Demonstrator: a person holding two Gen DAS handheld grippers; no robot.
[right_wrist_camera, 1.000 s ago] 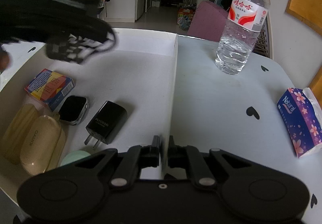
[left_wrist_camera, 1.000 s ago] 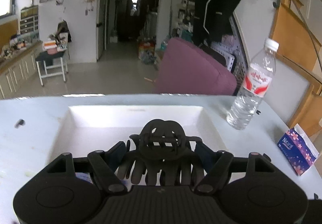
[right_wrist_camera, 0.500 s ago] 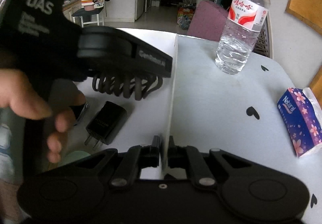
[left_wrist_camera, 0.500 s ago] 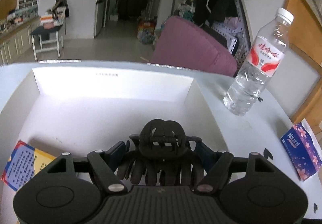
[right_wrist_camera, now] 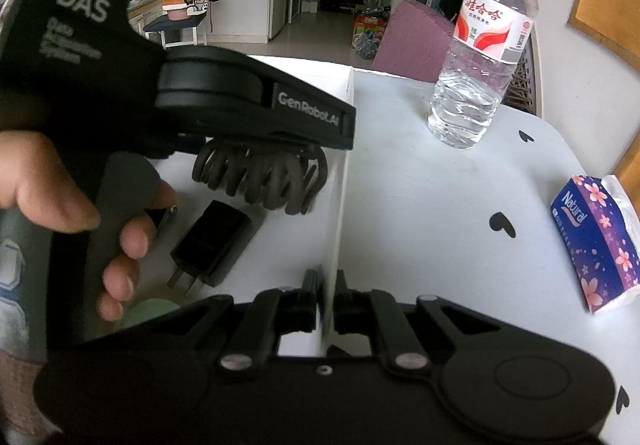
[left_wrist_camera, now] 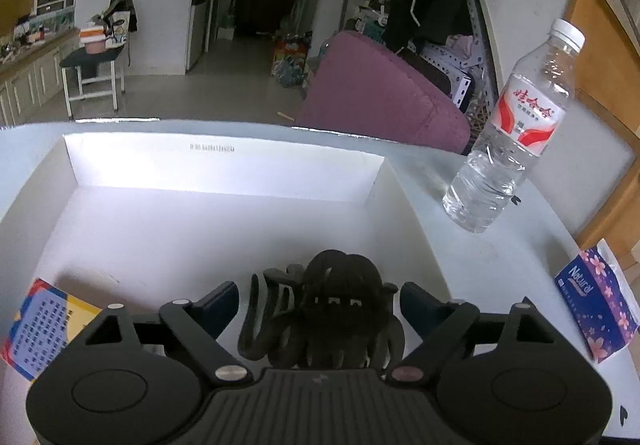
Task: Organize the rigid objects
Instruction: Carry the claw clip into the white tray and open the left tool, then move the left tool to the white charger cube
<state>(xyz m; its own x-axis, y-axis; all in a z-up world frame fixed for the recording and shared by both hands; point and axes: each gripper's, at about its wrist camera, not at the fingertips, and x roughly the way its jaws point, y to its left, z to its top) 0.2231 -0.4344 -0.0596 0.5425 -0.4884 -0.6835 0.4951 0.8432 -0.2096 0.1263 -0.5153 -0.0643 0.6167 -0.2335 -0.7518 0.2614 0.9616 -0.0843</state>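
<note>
Lowered into box [left_wrist_camera: 224,169]: hair claw [left_wrist_camera: 332,309], left gripper [left_wrist_camera: 320,305] (marked "GenRobot.AI") opening

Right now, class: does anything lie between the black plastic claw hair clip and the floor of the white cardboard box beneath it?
Nothing visible: bare white cardboard box floor lies beneath the black plastic claw hair clip; the black wall charger sits nearer, to the side.

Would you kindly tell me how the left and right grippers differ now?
On the left gripper the jaws stand wide and have just been opening; on the right gripper they are shut. The left gripper has a black hair clip between its jaws, seemingly released; the right gripper pinches the side wall of the white box. Both are black and work at that box.
</note>
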